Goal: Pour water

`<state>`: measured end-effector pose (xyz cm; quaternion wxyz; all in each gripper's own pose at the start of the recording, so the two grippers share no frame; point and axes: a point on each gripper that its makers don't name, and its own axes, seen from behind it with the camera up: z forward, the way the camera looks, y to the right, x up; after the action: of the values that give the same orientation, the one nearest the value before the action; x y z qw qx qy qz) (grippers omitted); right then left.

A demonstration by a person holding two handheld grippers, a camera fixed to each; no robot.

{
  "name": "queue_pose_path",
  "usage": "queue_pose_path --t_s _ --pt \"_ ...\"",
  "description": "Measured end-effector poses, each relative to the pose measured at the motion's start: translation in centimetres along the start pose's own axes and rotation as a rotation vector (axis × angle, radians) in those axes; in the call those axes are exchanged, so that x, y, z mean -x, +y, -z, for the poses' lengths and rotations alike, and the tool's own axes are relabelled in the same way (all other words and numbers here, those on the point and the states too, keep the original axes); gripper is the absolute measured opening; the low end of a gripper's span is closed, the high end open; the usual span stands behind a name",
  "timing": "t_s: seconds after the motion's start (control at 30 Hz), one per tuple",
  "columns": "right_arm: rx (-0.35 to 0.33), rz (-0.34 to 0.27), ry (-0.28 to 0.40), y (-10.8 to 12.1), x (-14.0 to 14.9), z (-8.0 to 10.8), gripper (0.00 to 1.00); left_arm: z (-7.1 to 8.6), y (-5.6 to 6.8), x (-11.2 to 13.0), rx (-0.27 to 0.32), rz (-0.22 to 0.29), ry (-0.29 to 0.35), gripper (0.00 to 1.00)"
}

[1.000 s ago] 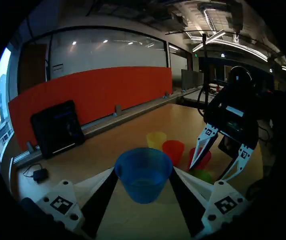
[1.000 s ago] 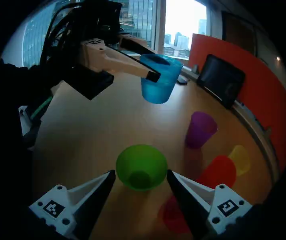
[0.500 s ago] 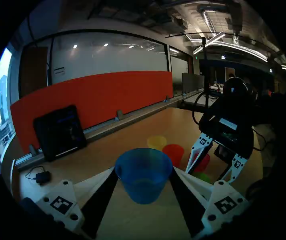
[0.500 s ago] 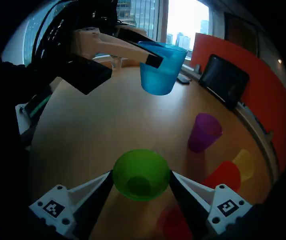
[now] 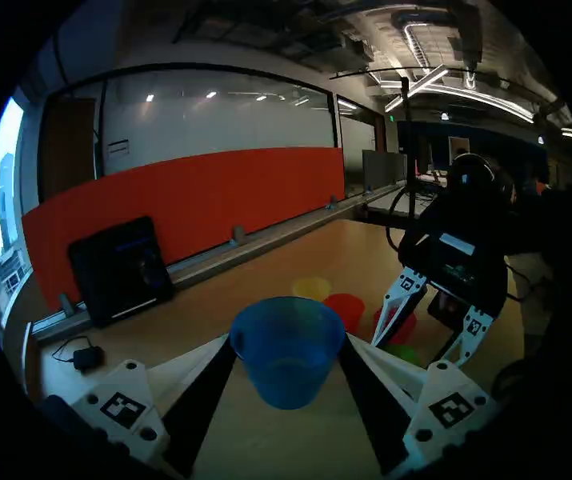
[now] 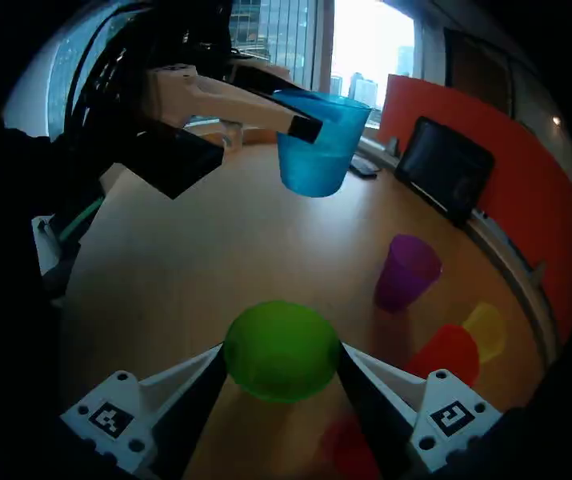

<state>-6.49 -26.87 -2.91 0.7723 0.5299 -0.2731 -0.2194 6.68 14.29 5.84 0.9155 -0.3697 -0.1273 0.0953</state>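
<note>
Lifted higher, right claw clamps green cup; left claw clamps translucent, part-filled blue cup.

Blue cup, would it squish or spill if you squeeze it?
The blue cup looks like thin see-through plastic, so it probably flexes under a hard squeeze. Water seems to sit inside, so tilting would likely slosh it. The left gripper pinches tapered sides, so it might slip.

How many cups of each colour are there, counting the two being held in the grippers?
Blue cup: 1
Green cup: 1
Purple cup: 1
Yellow cup: 1
Red cups: 2, the orange-red cup and the darker red cup
Total: 6
</note>
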Motion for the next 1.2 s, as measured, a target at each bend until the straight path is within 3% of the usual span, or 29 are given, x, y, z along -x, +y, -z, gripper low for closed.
queue_pose_path --t_s 0.7,1.2 --pt "0.126 -0.051 0.252 1.7 -5.7 5.6 0.94 1.2 0.1 -2.3 -0.015 0.037 0.073 0.87" --pt "0.182 -0.08 0.434 2.9 -9.9 8.2 0.94 1.8 0.2 -4.7 -0.009 0.073 0.152 0.87"
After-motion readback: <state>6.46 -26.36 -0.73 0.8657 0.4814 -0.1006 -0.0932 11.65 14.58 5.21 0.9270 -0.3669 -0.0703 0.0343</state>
